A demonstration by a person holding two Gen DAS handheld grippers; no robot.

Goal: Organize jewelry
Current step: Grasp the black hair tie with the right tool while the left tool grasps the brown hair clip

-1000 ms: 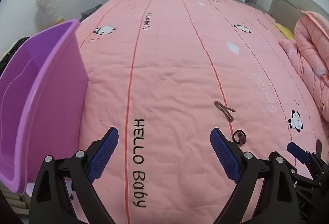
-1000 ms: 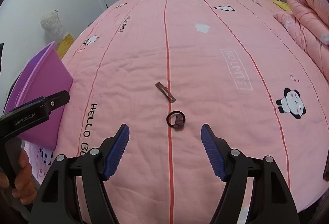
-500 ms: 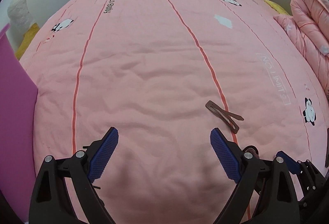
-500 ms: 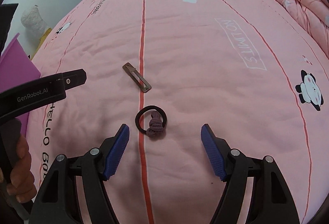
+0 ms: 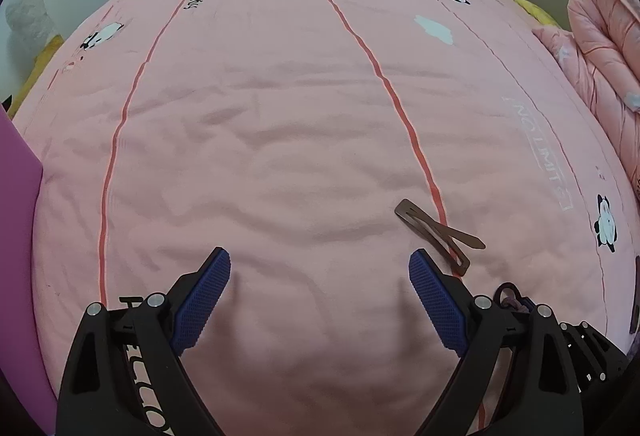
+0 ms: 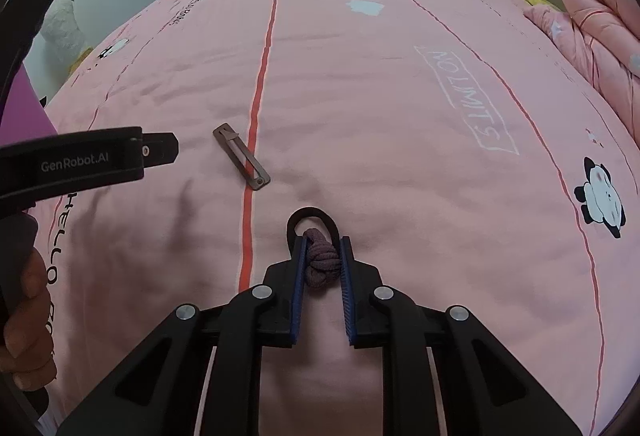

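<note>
Your right gripper (image 6: 323, 256) is clamped on the hair tie (image 6: 318, 260), which lies on the bedspread (image 6: 400, 116) just right of its red stripe (image 6: 256, 108). The hair clip (image 6: 241, 157) lies across that stripe. Your left gripper (image 5: 320, 276) stands wide, holding nothing, left of the stripe

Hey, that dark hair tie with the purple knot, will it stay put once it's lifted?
Probably: the right claw is shut on the dark elastic hair tie's fat purple fabric knot, which looks soft and grippy. Its thin loop will likely flop. It seems very light.
</note>
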